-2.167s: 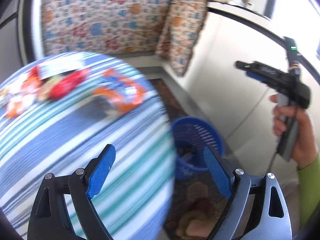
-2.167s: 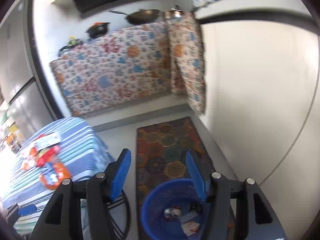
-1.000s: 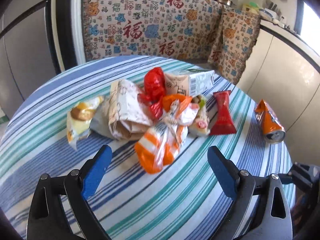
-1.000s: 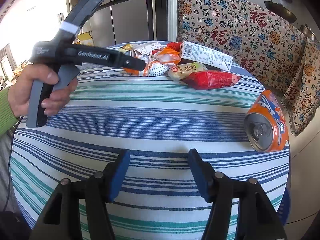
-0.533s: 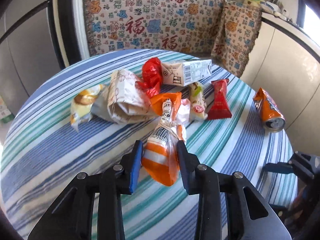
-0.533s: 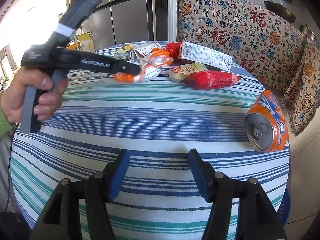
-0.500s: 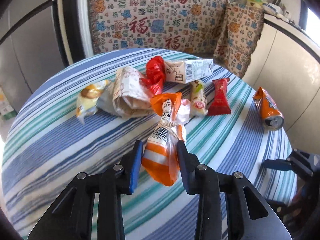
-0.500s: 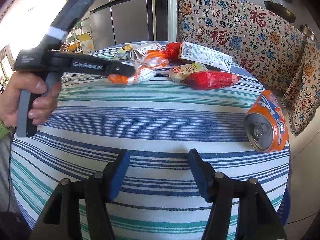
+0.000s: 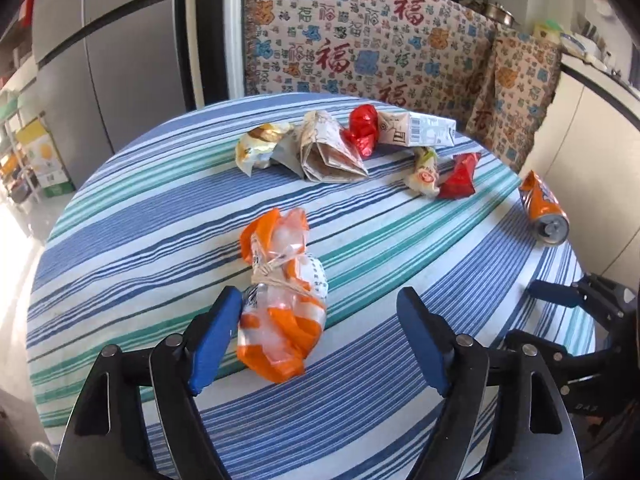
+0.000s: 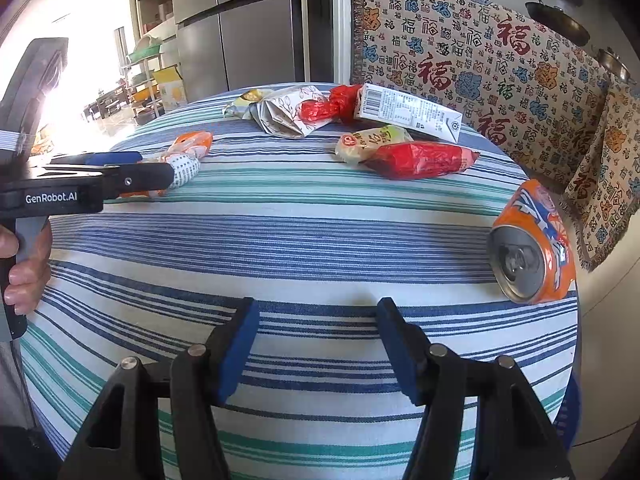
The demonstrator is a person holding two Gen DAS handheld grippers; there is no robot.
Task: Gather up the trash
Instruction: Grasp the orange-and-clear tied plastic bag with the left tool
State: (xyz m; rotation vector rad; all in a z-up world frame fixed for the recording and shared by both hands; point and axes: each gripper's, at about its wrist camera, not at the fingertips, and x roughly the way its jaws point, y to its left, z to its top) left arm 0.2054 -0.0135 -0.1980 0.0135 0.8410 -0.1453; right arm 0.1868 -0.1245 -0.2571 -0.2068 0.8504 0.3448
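An orange and clear plastic bag (image 9: 280, 300) lies on the striped round table (image 9: 160, 216), between the open fingers of my left gripper (image 9: 320, 320) and touching the left pad. It shows in the right wrist view (image 10: 186, 156) too. My right gripper (image 10: 318, 340) is open and empty at the table's near edge. An orange soda can (image 10: 532, 244) lies on its side at the right edge, also in the left wrist view (image 9: 546, 214). Further back lie a red wrapper (image 10: 420, 160), a snack packet (image 10: 368, 140), a carton (image 10: 408, 112) and folded paper (image 10: 288, 116).
A patterned cloth (image 9: 360, 40) hangs behind the table. A grey fridge (image 10: 240, 32) stands at the back left. A white counter wall (image 9: 592, 128) is at the right. A sliver of the blue basket (image 10: 570, 408) shows below the table's right edge.
My left gripper pulled the orange bag toward the near side of the table, then opened and let it lie there. The right gripper has stayed still and open.
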